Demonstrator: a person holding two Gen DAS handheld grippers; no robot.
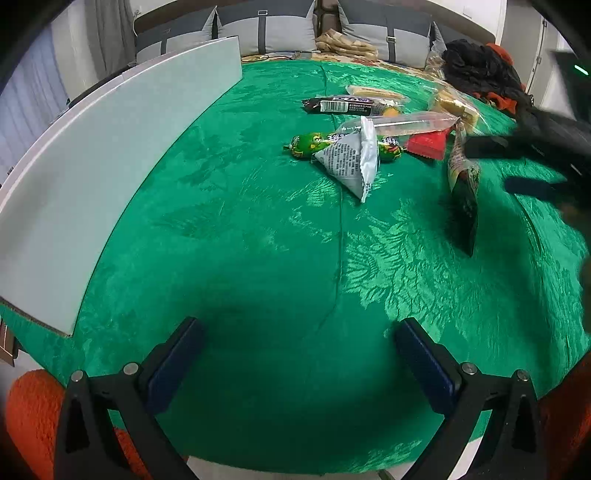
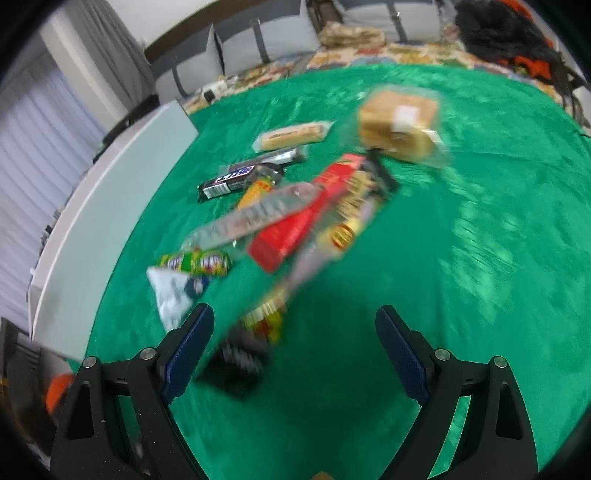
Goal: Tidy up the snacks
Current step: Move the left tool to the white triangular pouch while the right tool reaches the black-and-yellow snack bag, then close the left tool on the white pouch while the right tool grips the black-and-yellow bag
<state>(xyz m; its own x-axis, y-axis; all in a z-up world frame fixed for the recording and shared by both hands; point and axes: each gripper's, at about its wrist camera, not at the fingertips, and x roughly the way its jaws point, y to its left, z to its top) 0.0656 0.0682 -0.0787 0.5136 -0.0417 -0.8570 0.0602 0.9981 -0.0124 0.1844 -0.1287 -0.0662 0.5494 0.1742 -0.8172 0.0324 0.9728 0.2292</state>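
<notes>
The snacks [image 1: 354, 147] lay in a loose jumble toward the far side of the green-clothed table [image 1: 258, 258], none visibly sorted, so nearly all seemed left to do, while the left gripper [image 1: 299, 354] and right gripper [image 2: 295, 343] both hovered with jaws apart and empty.

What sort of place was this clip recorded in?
Most likely a home living room. A grey cushioned sofa stands behind the table, which wears a green patterned cloth, with packaged snacks scattered on it and clothing heaped on the sofa.
</notes>
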